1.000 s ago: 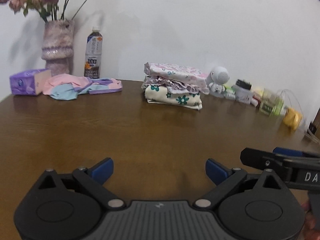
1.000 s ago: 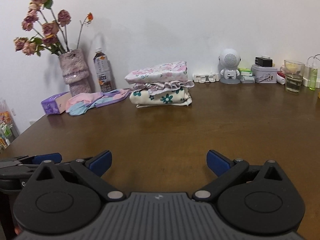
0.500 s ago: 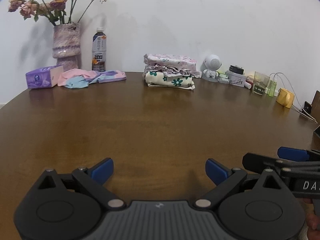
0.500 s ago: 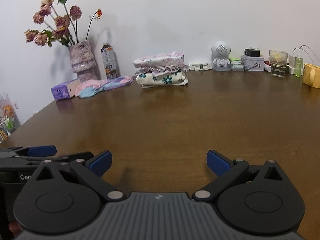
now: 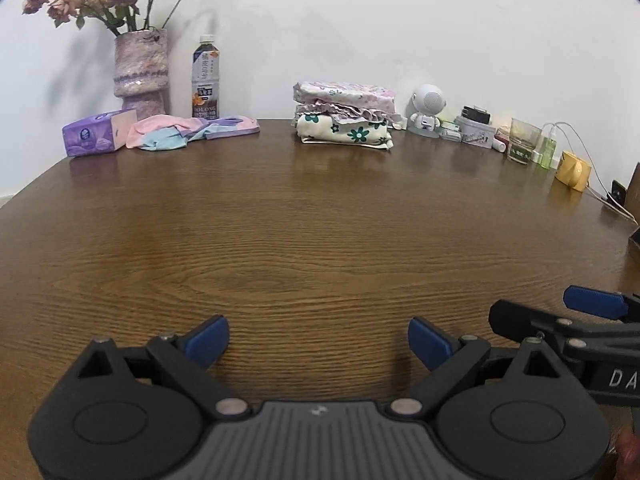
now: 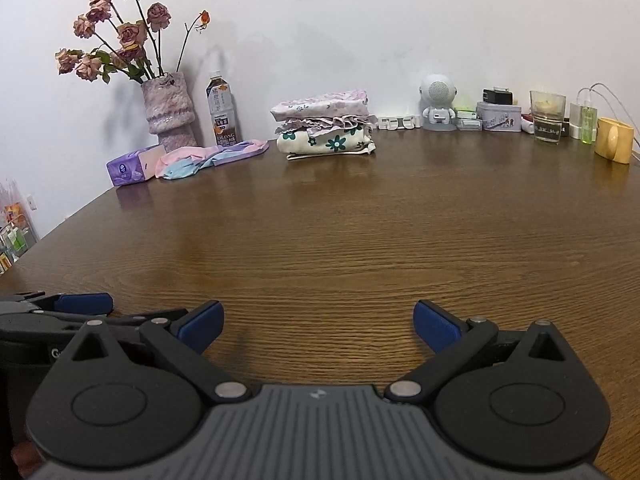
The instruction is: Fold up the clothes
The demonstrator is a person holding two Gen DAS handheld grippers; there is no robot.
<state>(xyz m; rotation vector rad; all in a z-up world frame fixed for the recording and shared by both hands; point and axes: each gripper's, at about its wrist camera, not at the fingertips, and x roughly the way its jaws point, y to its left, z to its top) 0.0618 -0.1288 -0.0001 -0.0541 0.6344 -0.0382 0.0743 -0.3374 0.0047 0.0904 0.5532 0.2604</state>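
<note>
Both tongs drawn back from folded stack (image 5: 345,119), spread wide, empty, wooden table (image 5: 320,216), white wall (image 5: 400,32)

Along the wall — vase (image 5: 140,68), bottle (image 5: 206,78), tissue box (image 5: 98,138), yellow mug (image 5: 573,165).

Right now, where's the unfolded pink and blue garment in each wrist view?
Left wrist: pink and blue garment, upper left, right of the tissue box.
Right wrist: same garment, left of centre, below the bottle.
Shared landmark: folded stack to its right.
</note>
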